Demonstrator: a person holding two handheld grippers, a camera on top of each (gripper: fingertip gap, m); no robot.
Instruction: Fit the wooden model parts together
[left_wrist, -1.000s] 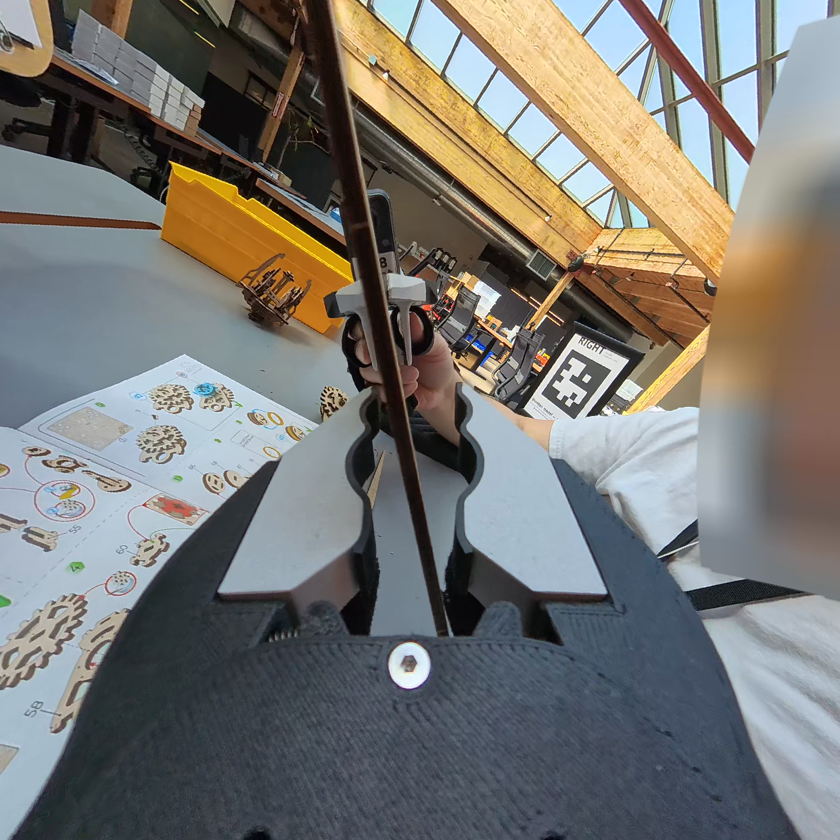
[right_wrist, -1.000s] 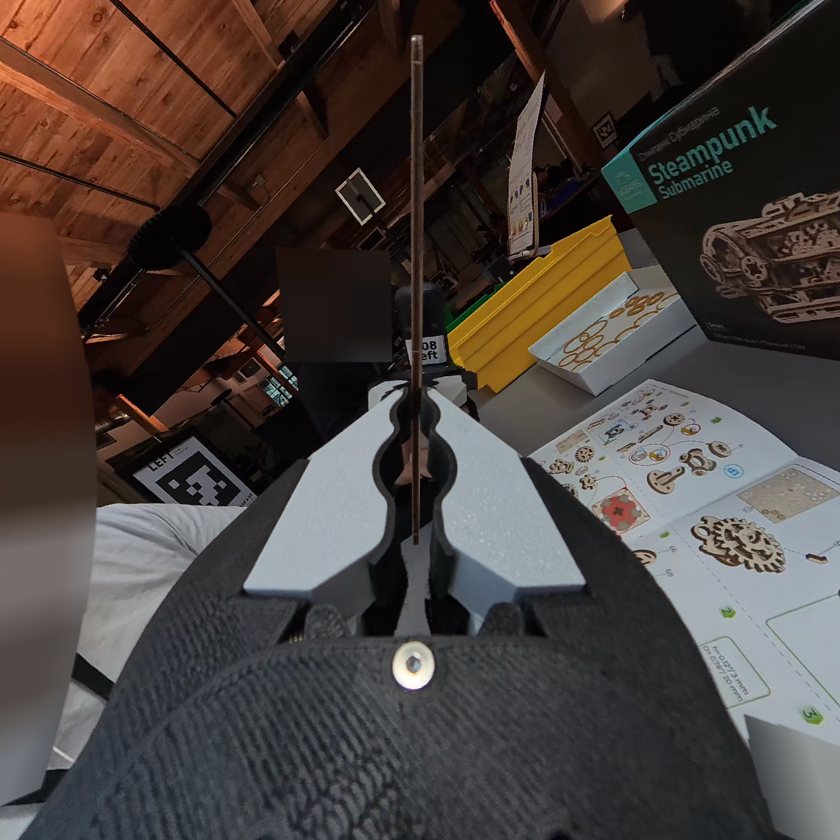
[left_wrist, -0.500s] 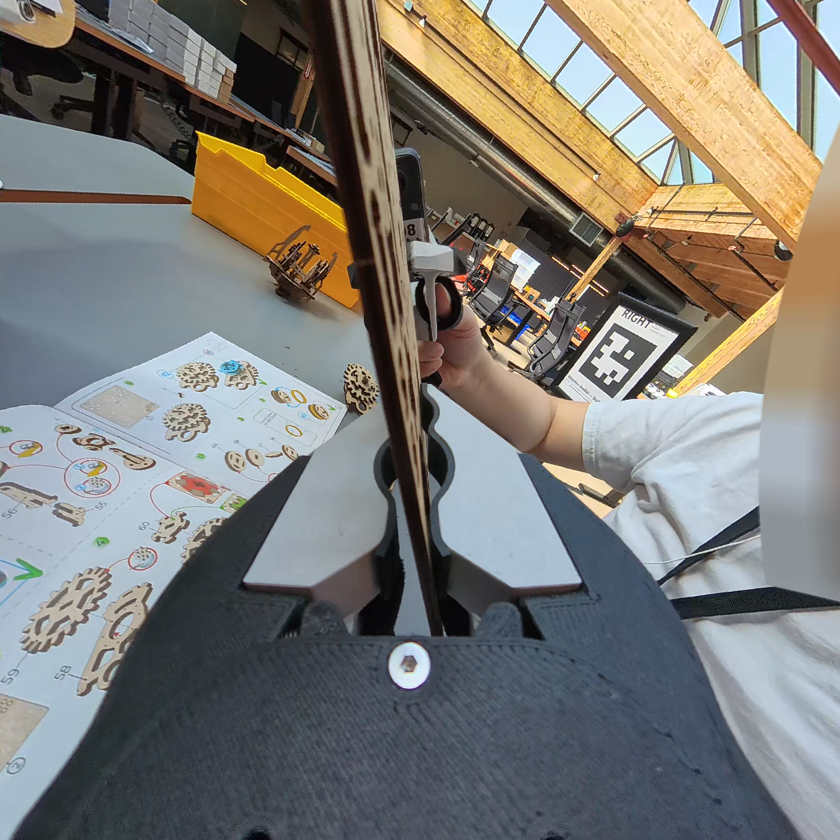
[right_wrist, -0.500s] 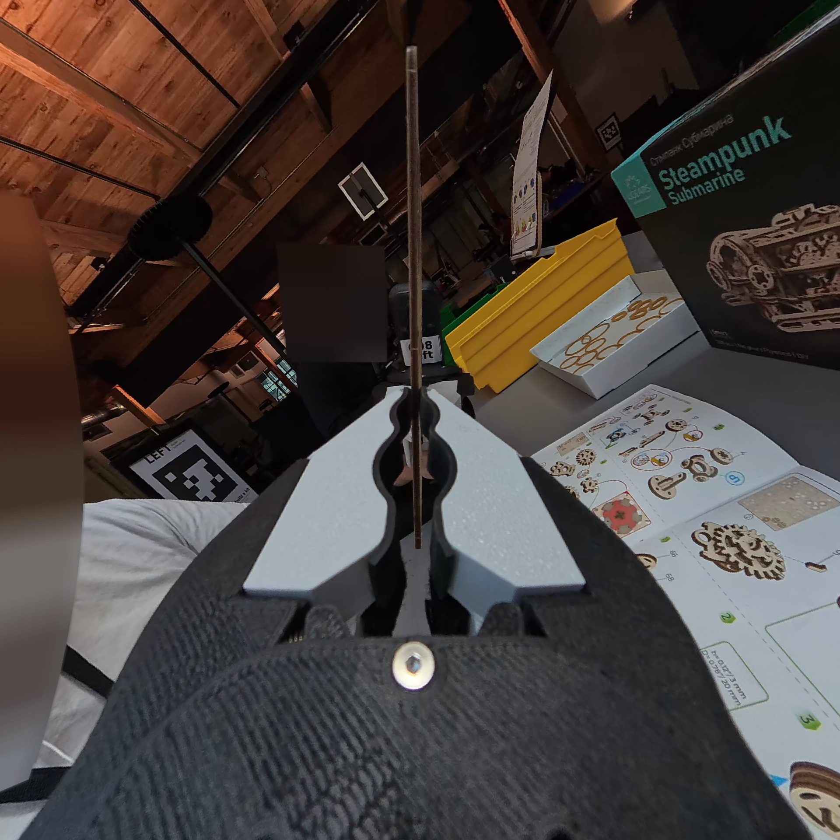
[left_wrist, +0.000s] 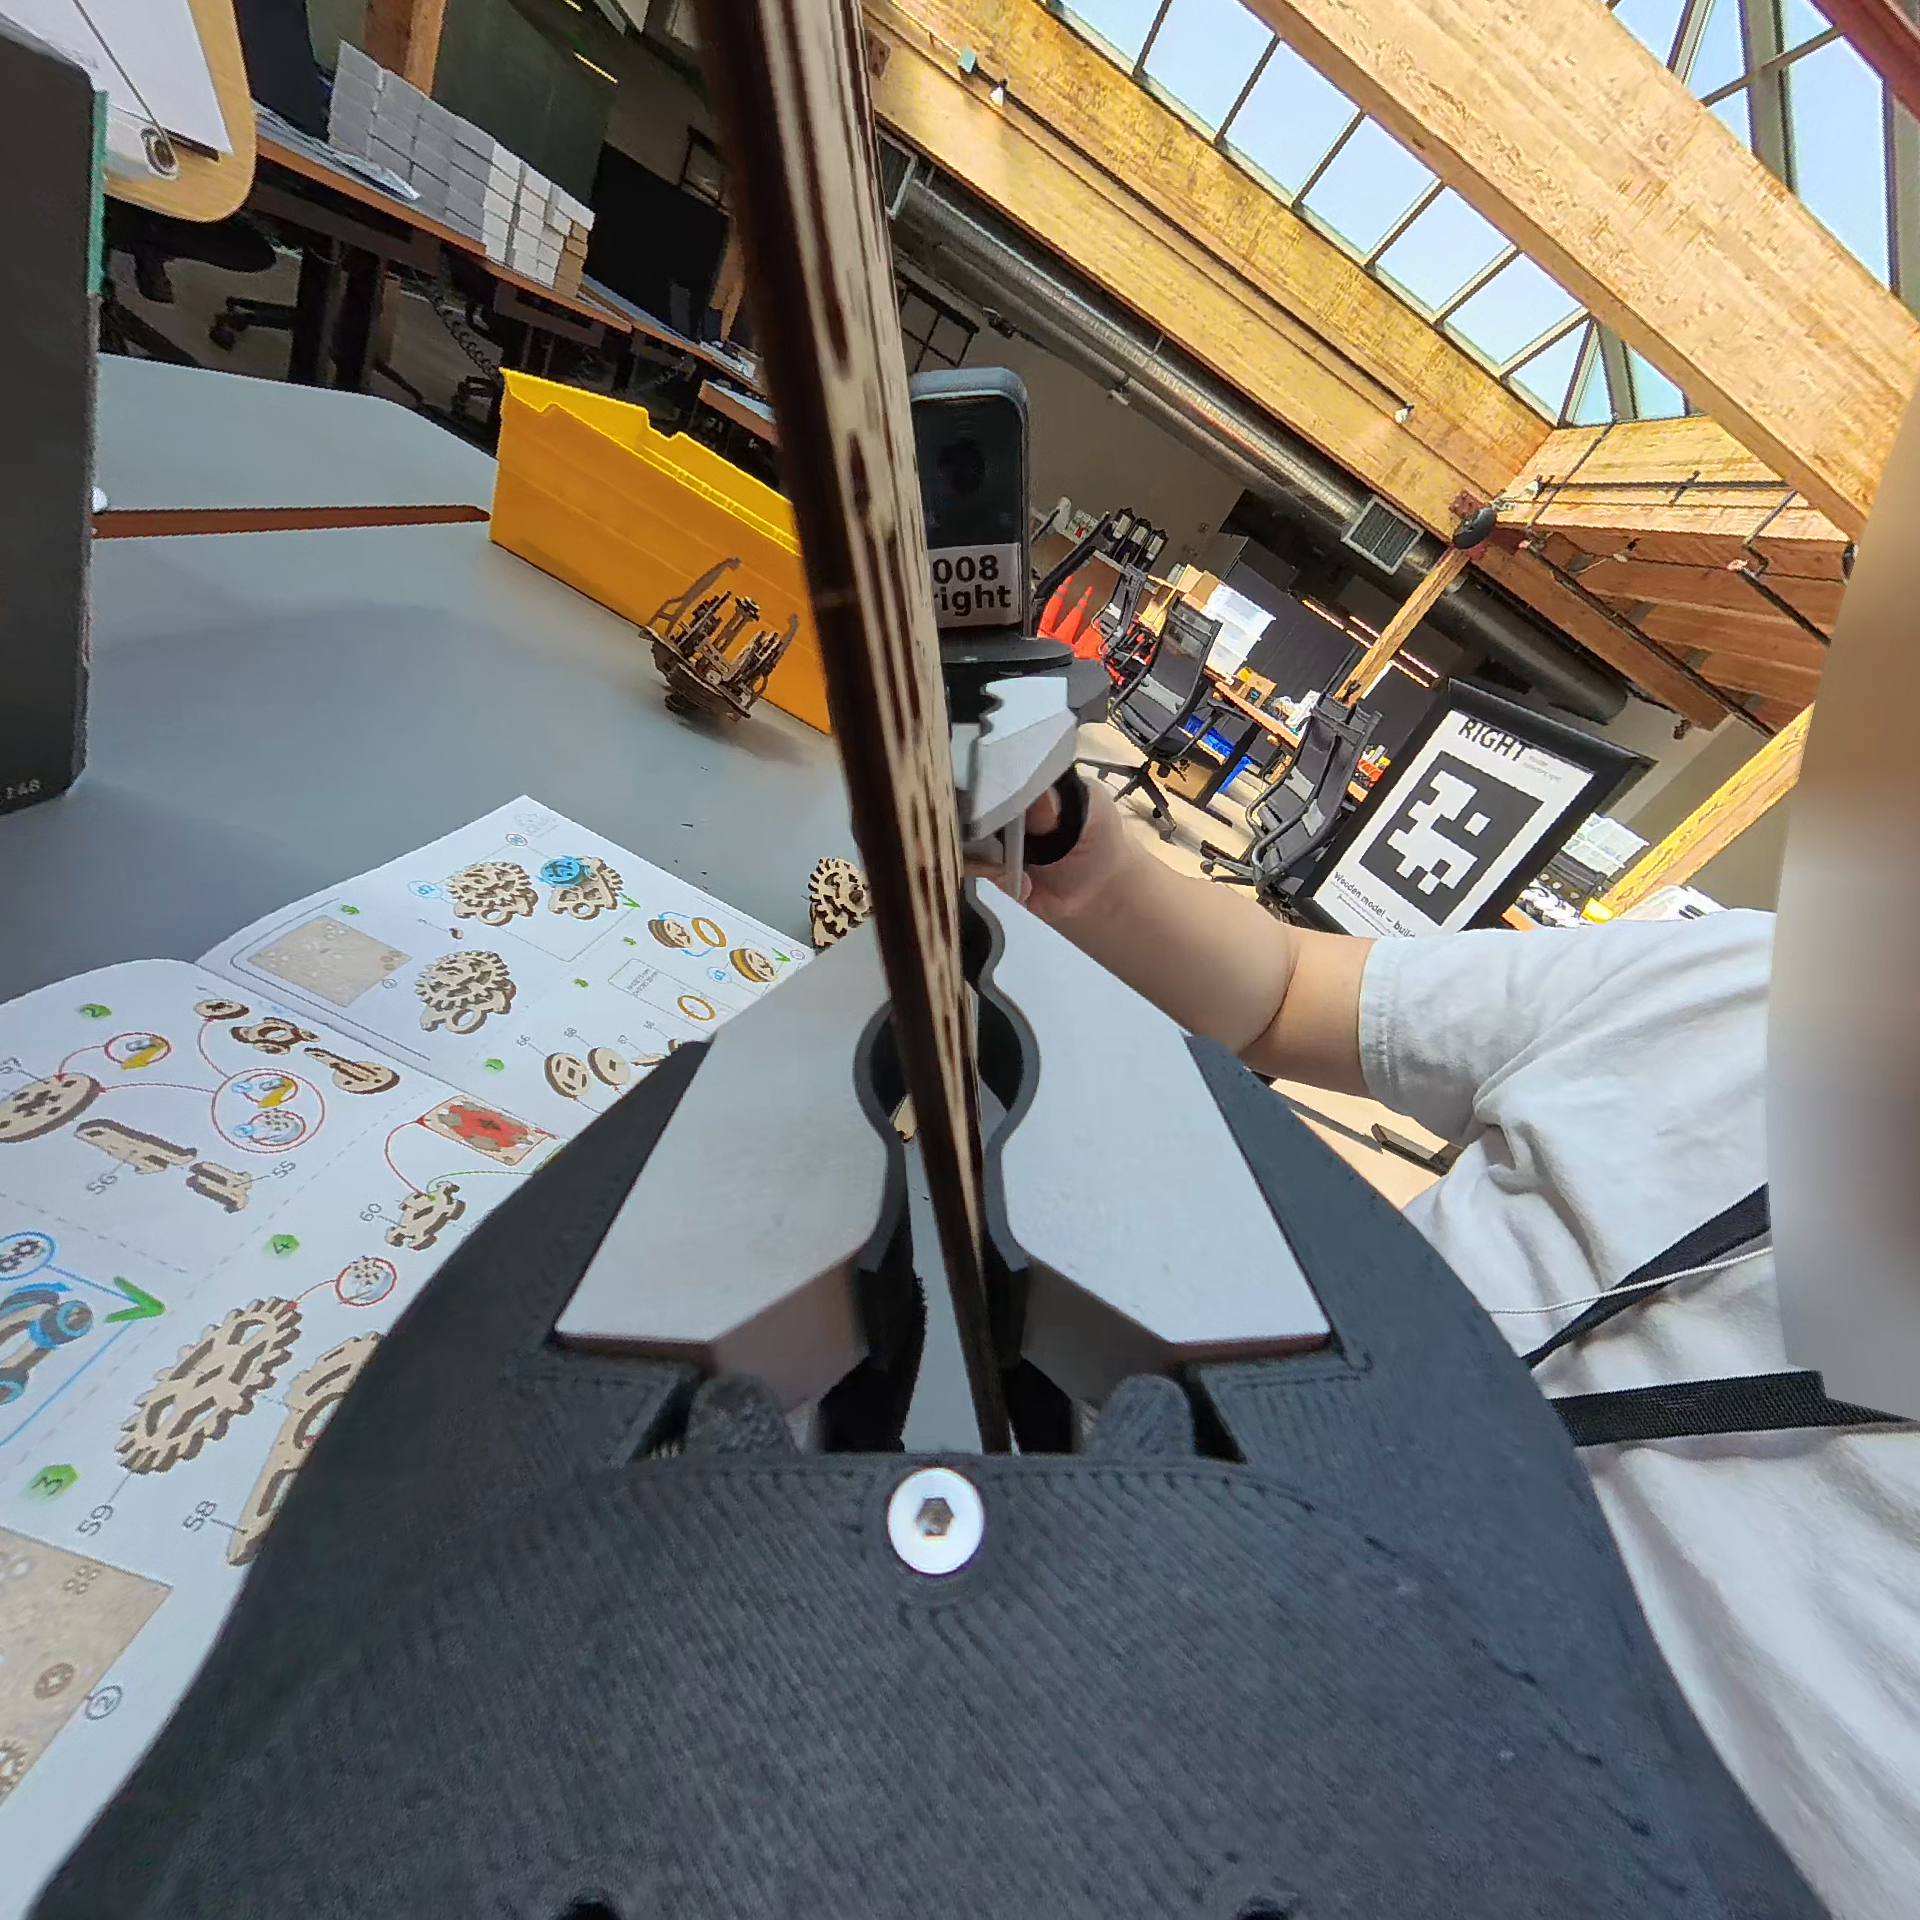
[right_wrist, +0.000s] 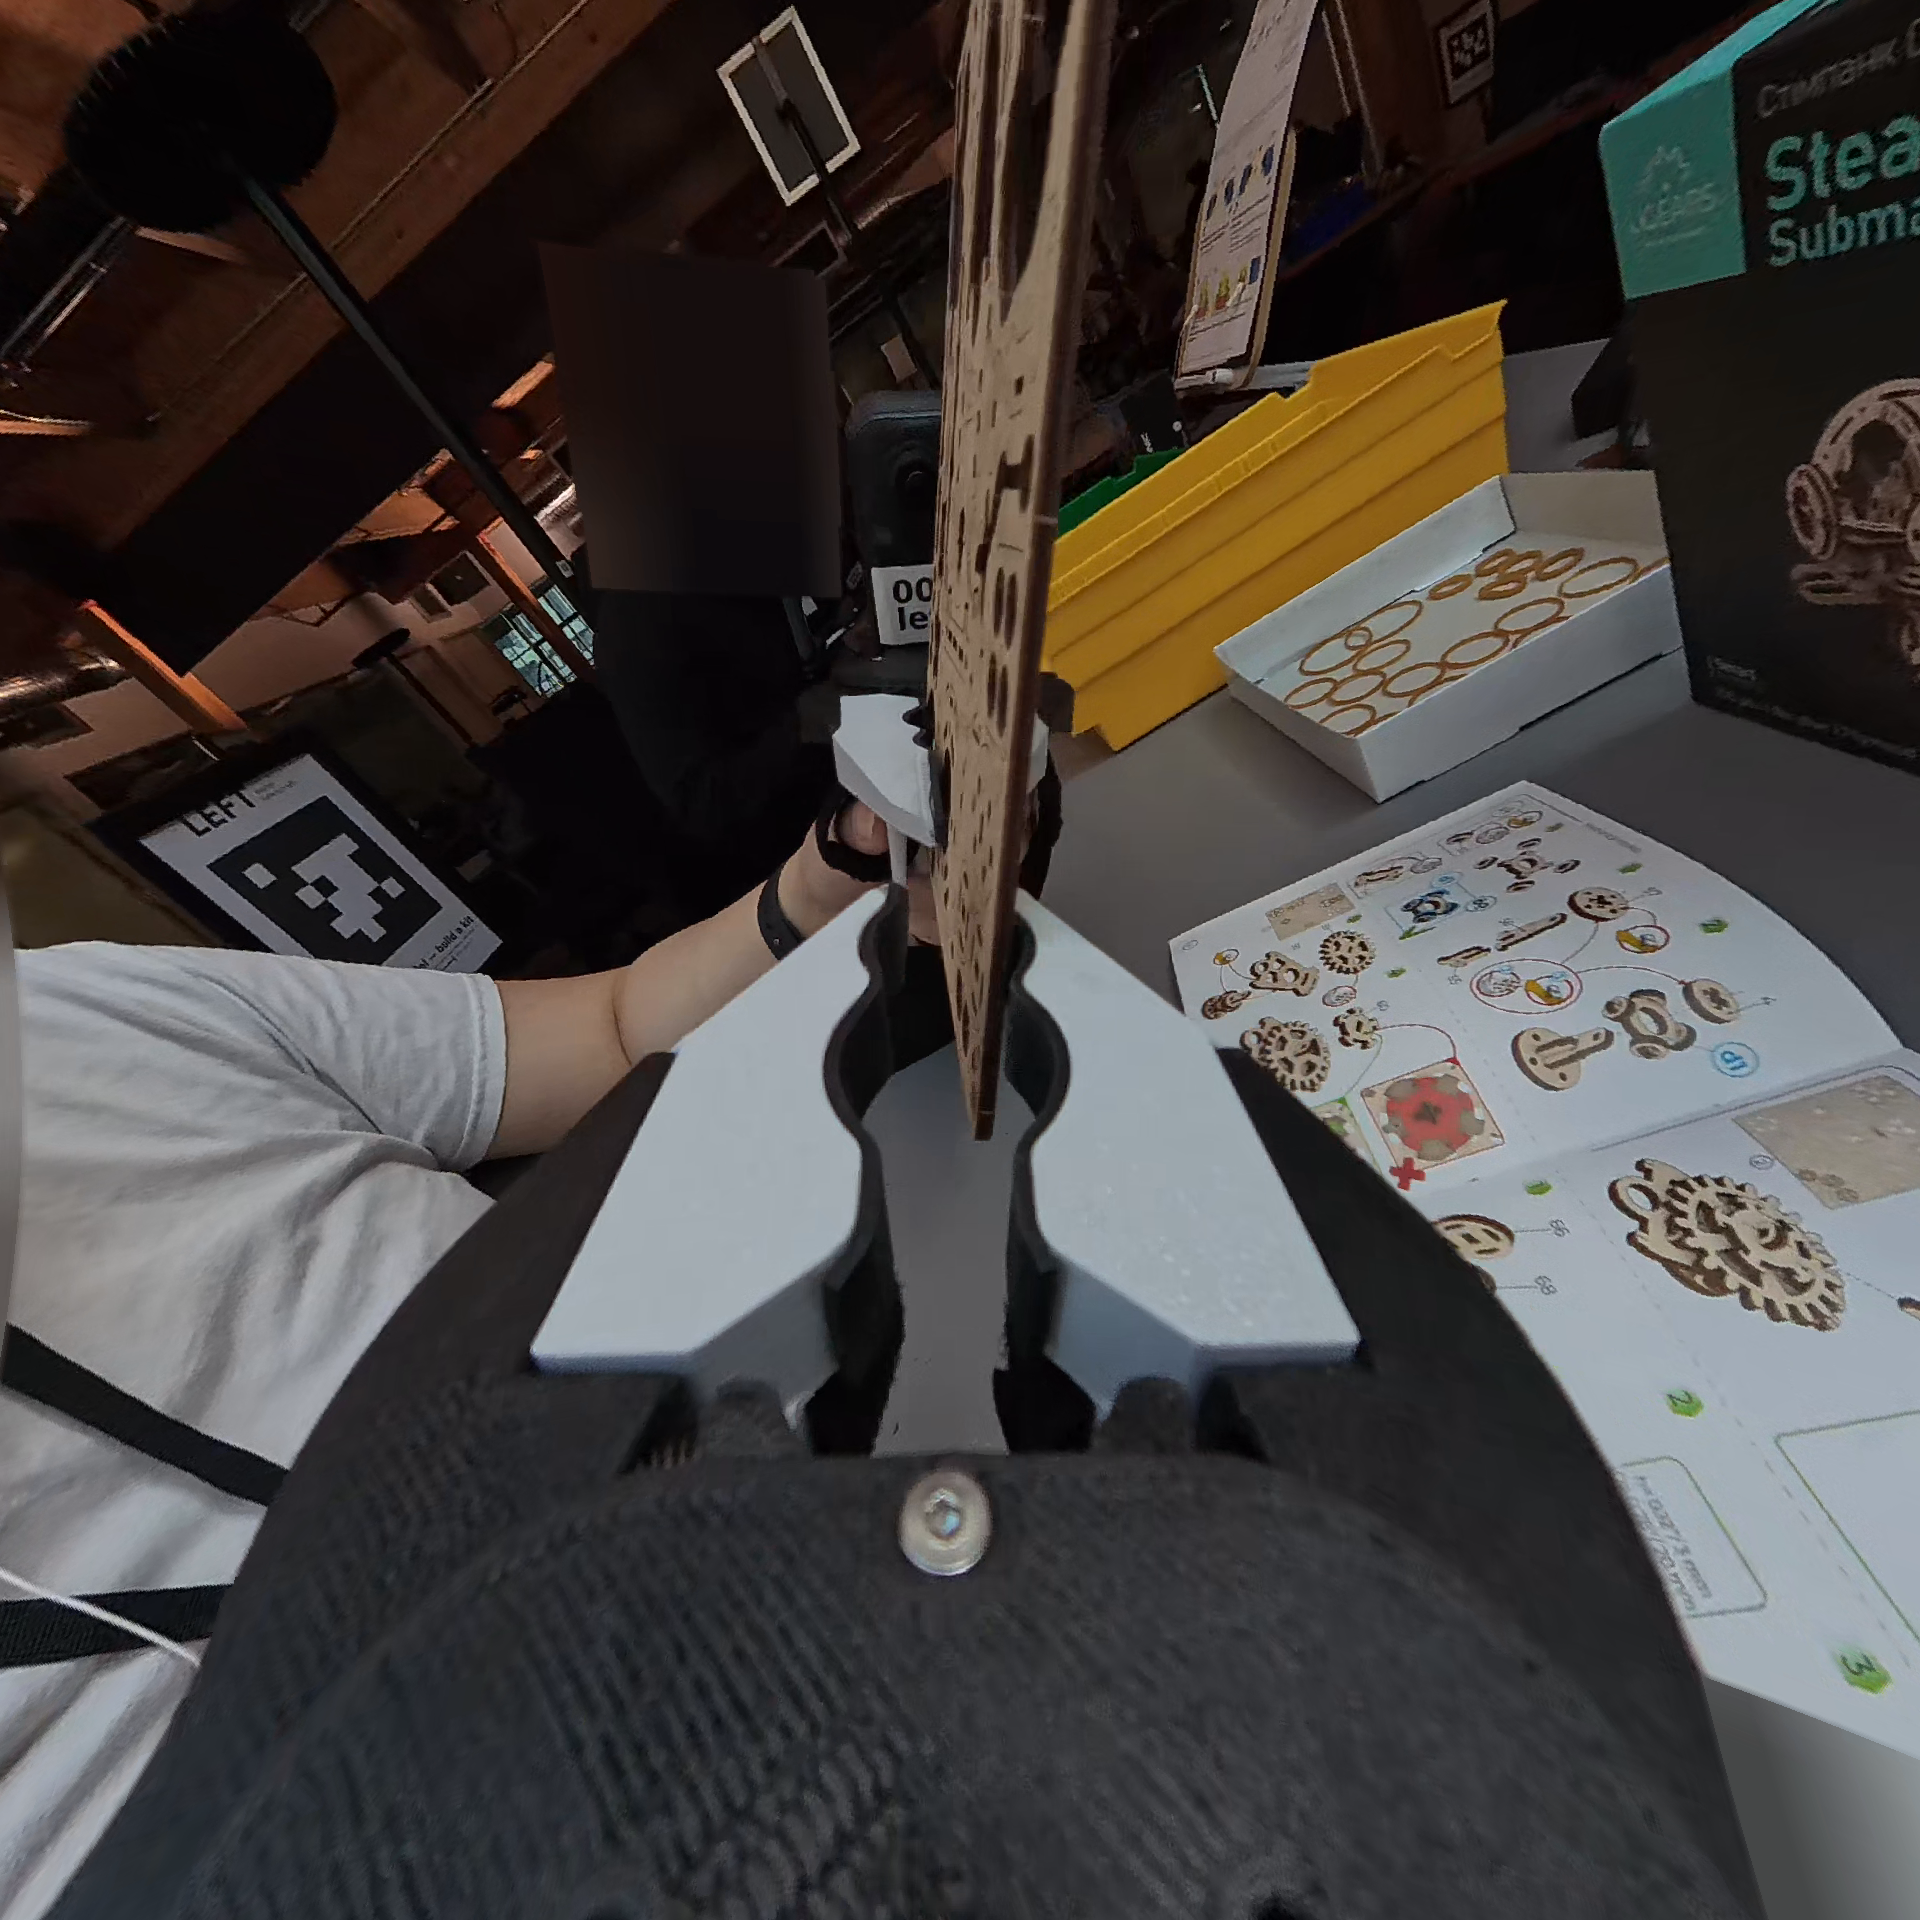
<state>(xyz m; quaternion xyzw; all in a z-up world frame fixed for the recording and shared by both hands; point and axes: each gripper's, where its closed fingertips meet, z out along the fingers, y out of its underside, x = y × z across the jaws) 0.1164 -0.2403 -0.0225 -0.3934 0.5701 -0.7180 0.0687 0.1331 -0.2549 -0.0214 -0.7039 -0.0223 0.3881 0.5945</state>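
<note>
Our left gripper (left_wrist: 940, 997) is clamped tight on the thin wooden parts sheet (left_wrist: 831, 436), which rises toward 12 o'clock. Our right gripper (right_wrist: 951, 940) stands partly open around the same sheet's lower edge. At 9 o'clock of the left gripper lies the instruction booklet (left_wrist: 312, 1060); at 11 o'clock, a small wooden assembly (left_wrist: 717, 644).

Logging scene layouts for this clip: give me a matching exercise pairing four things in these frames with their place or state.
Things:
1. wooden sheet
2. yellow bin
3. instruction booklet
4. white tray

Places or states:
A. lying open on the grey table
B. holding cut wooden rings
C. held on edge between the two grippers
D. standing behind a small wooden assembly

Pairs: 1-C, 2-D, 3-A, 4-B
</note>
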